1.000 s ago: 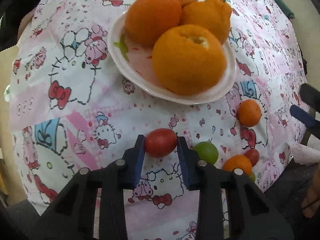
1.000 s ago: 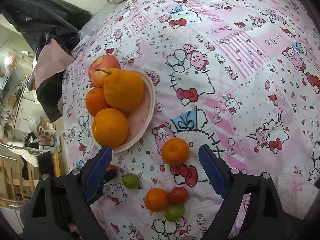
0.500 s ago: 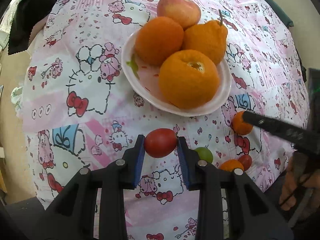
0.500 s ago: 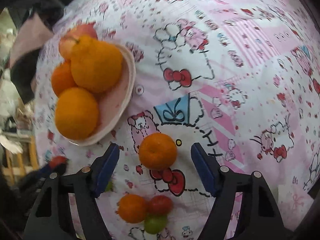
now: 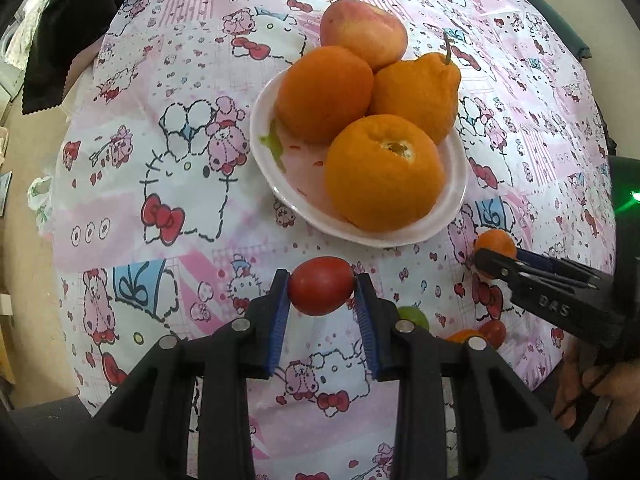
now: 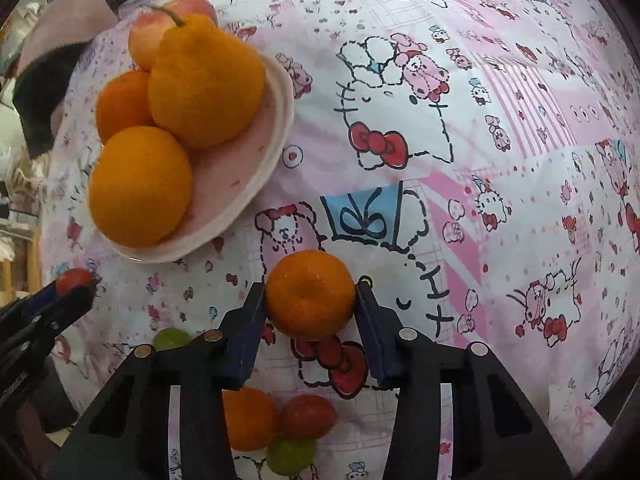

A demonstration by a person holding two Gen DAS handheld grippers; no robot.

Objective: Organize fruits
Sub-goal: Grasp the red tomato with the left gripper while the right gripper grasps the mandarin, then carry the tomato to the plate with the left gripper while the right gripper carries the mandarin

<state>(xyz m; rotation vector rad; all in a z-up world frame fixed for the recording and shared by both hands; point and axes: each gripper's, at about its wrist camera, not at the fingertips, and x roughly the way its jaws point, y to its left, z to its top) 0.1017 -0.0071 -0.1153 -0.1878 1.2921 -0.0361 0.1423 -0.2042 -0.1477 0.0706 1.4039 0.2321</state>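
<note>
Pick-up step: left claw clamped on a red tomato above the tabletop, right claw closing around a small orange at the plate's five o'clock; next, likely lifting both plateward.

There is one plate, and it carries four fruits: three big oranges and one apple. Two small oranges, two red tomatoes and two green fruits are off the plate.
</note>
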